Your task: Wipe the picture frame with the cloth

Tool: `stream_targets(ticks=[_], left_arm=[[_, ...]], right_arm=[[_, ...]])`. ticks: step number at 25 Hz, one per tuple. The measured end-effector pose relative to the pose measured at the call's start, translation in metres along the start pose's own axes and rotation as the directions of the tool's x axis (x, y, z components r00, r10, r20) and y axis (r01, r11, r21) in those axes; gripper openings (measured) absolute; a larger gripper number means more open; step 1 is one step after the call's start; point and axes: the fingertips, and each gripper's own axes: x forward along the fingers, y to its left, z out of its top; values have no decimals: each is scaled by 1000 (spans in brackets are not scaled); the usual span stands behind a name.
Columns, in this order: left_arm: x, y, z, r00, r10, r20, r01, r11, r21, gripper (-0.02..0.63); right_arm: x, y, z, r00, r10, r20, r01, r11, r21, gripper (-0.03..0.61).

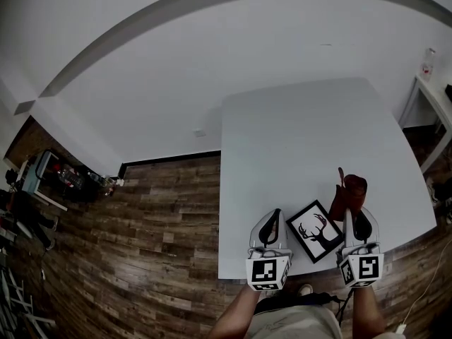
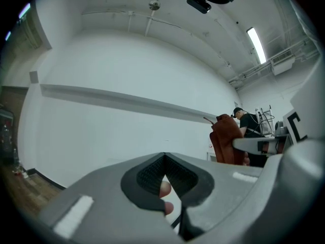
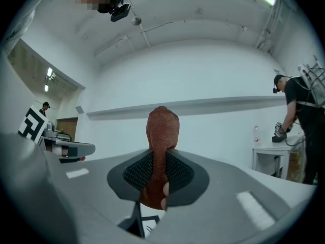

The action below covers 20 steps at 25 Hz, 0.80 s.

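- Head view: We stand at the near edge of a white counter (image 1: 296, 133). The picture frame (image 1: 316, 230), with its antler print, lies flat there, turned cornerwise, between our two tools. The left tongs (image 1: 275, 213) hang just beside the frame's left corner with nothing in them. The right tongs (image 1: 355, 215) carry a red-brown cloth (image 1: 348, 191), which stands up past the frame's right corner and is clear of the glass.
- Left gripper view: The left tongs (image 2: 163, 156) are closed tip to tip on nothing, with only our own fingers (image 2: 165, 189) showing through the gap behind them. The cloth (image 2: 226, 139) shows to the right, held aloft. The frame itself is out of sight here.
- Right gripper view: The right tongs (image 3: 160, 159) are clamped on the cloth (image 3: 162, 131), which bunches up above the jaws and hangs a little below them. A corner of the frame (image 3: 151, 222) peeks out under the jaws.
- Progress, as we judge it: The cloth is in hand, so the pick-up is done, but no wiping is under way. What remains is to lower the cloth onto the frame and rub across it, perhaps with the left tongs steadying it.
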Motion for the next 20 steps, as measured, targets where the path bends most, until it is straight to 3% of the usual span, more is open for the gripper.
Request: stream_targets(ticks=[20], left_arm=[[-1, 0, 6, 1000, -5, 15, 4, 1000, 28, 0]], right_arm=[[4, 8, 4, 1000, 16, -2, -16, 1000, -22, 84]])
